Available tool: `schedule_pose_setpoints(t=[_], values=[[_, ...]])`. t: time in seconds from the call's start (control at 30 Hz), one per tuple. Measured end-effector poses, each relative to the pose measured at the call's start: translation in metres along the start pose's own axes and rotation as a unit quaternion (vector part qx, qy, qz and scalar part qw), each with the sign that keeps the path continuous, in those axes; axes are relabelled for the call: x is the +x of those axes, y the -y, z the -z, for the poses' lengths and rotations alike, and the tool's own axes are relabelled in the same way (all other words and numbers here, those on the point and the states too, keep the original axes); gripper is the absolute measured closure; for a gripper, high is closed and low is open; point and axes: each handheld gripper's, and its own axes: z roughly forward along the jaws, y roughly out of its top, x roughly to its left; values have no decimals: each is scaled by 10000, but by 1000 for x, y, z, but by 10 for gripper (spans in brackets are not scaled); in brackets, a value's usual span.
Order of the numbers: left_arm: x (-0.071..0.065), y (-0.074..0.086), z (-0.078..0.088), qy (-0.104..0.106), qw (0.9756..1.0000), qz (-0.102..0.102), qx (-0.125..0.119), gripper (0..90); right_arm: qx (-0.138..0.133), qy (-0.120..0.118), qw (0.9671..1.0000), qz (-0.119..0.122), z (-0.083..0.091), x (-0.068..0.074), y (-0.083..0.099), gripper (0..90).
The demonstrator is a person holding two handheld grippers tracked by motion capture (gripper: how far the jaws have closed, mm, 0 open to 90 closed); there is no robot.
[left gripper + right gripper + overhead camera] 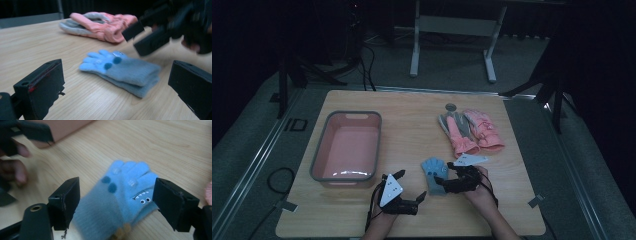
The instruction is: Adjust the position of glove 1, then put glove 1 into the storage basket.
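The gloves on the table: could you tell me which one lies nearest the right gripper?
The blue glove, lying flat between the right gripper's open fingers. The pink and grey gloves lie farther back, toward the table's far side.

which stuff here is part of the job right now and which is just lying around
In the job:
- blue gloves, flat on the table between the open right tongs
- left tongs, open, beside them
- pink basin, possibly, being the only container

Lying about:
- pink and grey gloves
- round grommet at the table's far edge
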Motion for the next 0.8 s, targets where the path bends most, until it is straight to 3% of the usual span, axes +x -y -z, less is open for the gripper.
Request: schedule_pose_setpoints(t=[0.03,0.07,0.1,0.13,0.2,0.23,0.27,0.3,0.37,0.4,0.43,0.47,0.53,0.57,0.6,0.63,0.7,0.73,0.8], values=[[0,-1,-1,74,9999,-131,18,5,-61,-50,10000,-49,4,-4,1,135],[0,-1,-1,74,9999,-131,18,5,-93,-14,9999,-56,5,-6,1,139],[-1,-4,-2,247,9989,-387,14,5,-87,60,9999,0,9,-10,1,161],[-1,-6,-3,302,9984,-475,78,5,-89,14,10000,1,11,-13,1,150],[-1,-8,-4,327,9981,-487,203,58,-108,-94,9999,-63,15,-18,1,150],[0,-12,-6,565,9971,-302,408,60,-229,-112,9996,-118,21,-23,1,149],[0,-12,-6,565,9971,-302,408,60,-229,-112,9996,-118,21,-23,1,149],[0,-15,-10,813,9947,-236,580,60,-167,-158,9995,-214,26,-26,-1,149],[-3,-19,-15,817,9934,-342,723,62,-163,-243,9987,-406,29,-30,-2,149],[-3,-20,-18,945,9916,-441,764,99,-200,-334,9981,-479,31,-31,-3,149],[-3,-20,-18,945,9916,-441,764,129,-242,-410,9974,-547,31,-33,-4,146],[-4,-23,-25,1160,9874,-655,856,129,-257,-420,9970,-595,31,-33,-5,142],[-6,-25,-34,1311,9815,-878,1082,137,-239,-391,9977,-508,30,-32,-8,111],[-7,-25,-39,1453,9768,-1056,1165,149,-240,-387,9976,-528,29,-31,-10,110],[-7,-25,-39,1453,9768,-1056,1165,153,-240,-387,9976,-528,29,-31,-10,110],[-10,-26,-44,1464,9733,-1256,1241,166,-152,-451,9972,-570,24,-32,-13,130],[-13,-27,-50,1534,9665,-1519,1389,212,-54,-216,9982,-565,20,-33,-15,271],[-13,-27,-50,1534,9665,-1519,1389,253,5,-243,9982,-546,16,-34,-17,367],[-14,-26,-56,1565,9621,-1681,1472,305,10,-270,9978,-608,12,-36,-18,410]])
